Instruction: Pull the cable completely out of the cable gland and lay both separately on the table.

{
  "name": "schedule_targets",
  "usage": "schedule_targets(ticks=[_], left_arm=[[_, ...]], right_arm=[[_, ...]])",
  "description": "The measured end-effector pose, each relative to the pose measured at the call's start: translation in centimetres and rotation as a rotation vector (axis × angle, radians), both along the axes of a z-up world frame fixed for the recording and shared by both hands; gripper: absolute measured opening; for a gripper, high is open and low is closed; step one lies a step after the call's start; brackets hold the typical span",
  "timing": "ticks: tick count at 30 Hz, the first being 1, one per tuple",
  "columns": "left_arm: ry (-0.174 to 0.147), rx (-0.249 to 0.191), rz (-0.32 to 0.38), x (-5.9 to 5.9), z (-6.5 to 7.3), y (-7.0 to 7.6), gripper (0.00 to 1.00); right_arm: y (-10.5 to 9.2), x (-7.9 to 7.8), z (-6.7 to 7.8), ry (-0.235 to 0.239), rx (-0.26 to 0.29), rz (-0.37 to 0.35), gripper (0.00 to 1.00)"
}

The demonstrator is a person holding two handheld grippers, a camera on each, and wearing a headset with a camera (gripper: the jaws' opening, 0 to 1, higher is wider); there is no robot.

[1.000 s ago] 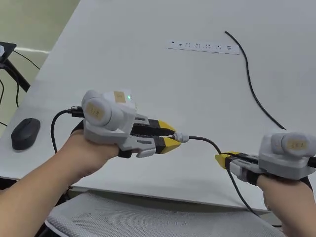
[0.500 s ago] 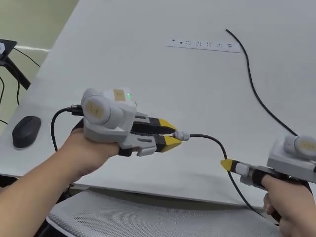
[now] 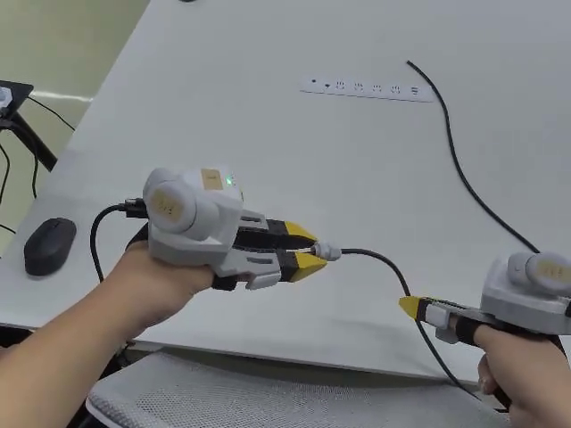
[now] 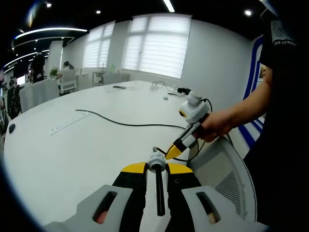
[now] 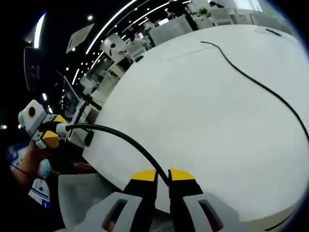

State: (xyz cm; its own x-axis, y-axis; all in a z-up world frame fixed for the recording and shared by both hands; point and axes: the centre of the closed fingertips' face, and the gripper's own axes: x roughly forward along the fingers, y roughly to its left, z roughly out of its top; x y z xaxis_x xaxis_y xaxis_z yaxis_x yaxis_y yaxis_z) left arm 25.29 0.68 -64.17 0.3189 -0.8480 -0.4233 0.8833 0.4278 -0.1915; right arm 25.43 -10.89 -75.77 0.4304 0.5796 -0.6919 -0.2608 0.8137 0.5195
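The left gripper (image 3: 308, 250) is held up over the near edge of the white table (image 3: 268, 152). Its yellow tips are pressed together on the small grey cable gland (image 3: 326, 251), which pokes out in front of them. In the left gripper view, the gland (image 4: 156, 163) sits right between the two tips. A black cable (image 3: 393, 267) comes out of the gland, bends down and runs to the right gripper (image 3: 412, 306), near the table edge. That gripper's tips are closed and pinch the cable, and the rest of it hangs down past the edge. The cable is not out of the gland yet. Farther back on the table lie a white power strip (image 3: 364, 87) and its long black cord (image 3: 459, 165). A black mouse (image 3: 49, 245) sits at the left side.
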Motion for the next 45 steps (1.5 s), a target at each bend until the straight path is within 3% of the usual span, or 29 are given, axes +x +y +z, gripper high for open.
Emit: schedule_targets(ticks=[11,17,19,21,22,23,24,25,30,33,36,41,45], left_arm=[[0.007,0.004,0.001,0.0,0.1,-0.2,0.15],[0.007,0.010,0.003,0.1,0.1,-0.2,0.15],[0.009,0.012,0.004,0.1,0.1,-0.1,0.15],[0.009,0.012,0.005,0.1,0.1,-0.1,0.15],[0.011,0.013,0.006,0.1,0.1,-0.1,0.15],[0.013,0.013,0.007,0.1,0.0,-0.1,0.15],[0.013,0.015,0.006,0.1,0.0,-0.1,0.15],[0.013,0.016,0.005,0.1,-0.1,-0.2,0.15],[0.015,0.013,0.006,0.1,0.0,-0.3,0.15],[0.025,0.009,0.007,0.0,0.0,-0.4,0.15],[0.026,0.008,0.012,0.1,0.0,-0.3,0.15],[0.024,0.012,0.014,0.0,0.1,-0.1,0.15],[0.025,0.016,0.012,0.0,0.1,-0.1,0.15]], right_arm=[[-0.6,0.1,0.1,-0.013,-0.015,0.050,0.09],[-1.0,0.5,1.1,-0.038,-0.001,0.064,0.19],[-0.8,0.9,1.9,-0.079,0.002,0.092,0.23],[-0.4,1.7,3.6,-0.169,-0.012,0.142,0.29],[0.1,2.0,4.7,-0.229,-0.042,0.195,0.31],[0.2,2.0,4.9,-0.243,-0.060,0.215,0.33],[0.6,2.1,5.5,-0.291,-0.113,0.282,0.34],[1.4,2.2,6.4,-0.361,-0.156,0.358,0.35],[4.3,2.7,8.8,-0.548,-0.242,0.556,0.37],[5.7,2.7,9.5,-0.669,-0.332,0.678,0.37],[7.2,2.0,9.2,-0.688,-0.346,0.760,0.38],[8.4,1.5,9.1,-0.709,-0.320,0.786,0.31],[9.5,0.8,8.2,-0.714,-0.320,0.840,0.24]])
